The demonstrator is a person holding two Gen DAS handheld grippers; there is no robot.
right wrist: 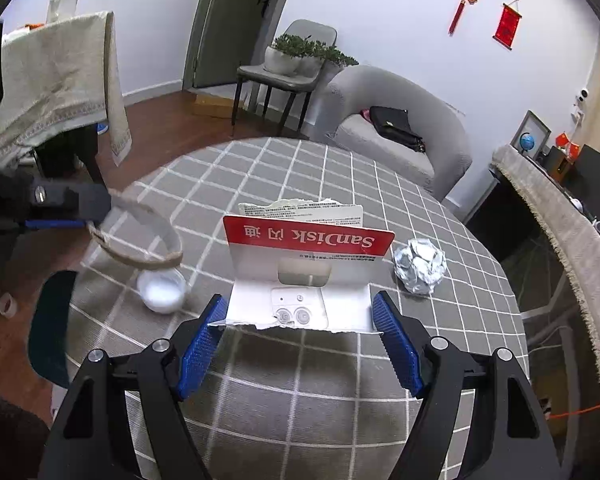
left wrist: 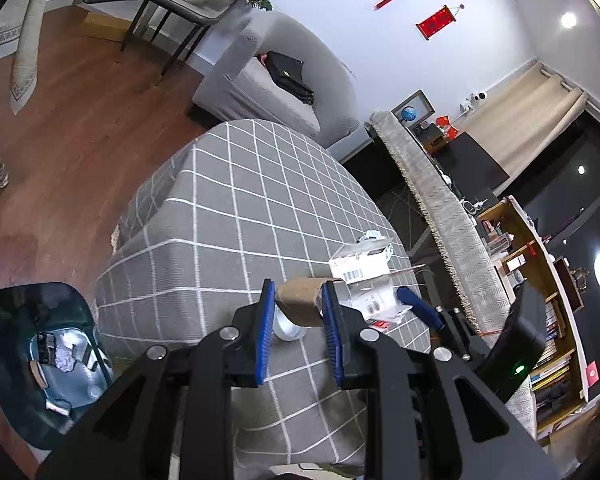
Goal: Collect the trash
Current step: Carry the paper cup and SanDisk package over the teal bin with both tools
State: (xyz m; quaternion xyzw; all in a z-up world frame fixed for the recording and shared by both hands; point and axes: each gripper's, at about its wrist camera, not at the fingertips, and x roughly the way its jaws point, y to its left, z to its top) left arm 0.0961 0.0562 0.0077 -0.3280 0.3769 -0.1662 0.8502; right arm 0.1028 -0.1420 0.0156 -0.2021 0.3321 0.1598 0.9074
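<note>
Left tool [left wrist: 298,312] is clamped tight on a cardboard tape ring [left wrist: 300,300], pads squeezing the ring's wall, and it's lifted off the counter [left wrist: 228,200] with the checked grey cloth. In the right wrist view that same ring [right wrist: 140,236] hangs out at about 9 o'clock, blurry, with the left tool's blue pad just showing at the edge.

Right tool [right wrist: 300,328] has its jaws spread wide, sitting either side of the torn SanDisk card package [right wrist: 308,268], which stands up on the counter. I can't tell if the pads actually touch the card edges; they look right beside them, not squeezing.

Other trash on the counter: a crumpled foil ball [right wrist: 420,266] at roughly 2 o'clock from the right tool, just beside the package, and a small white plastic cup [right wrist: 162,290] at about 10 o'clock, under the hanging ring.

The dark green trash bin [left wrist: 40,360] is on the floor at 8 o'clock in the left wrist view, right next to the counter, with some scraps already inside.
</note>
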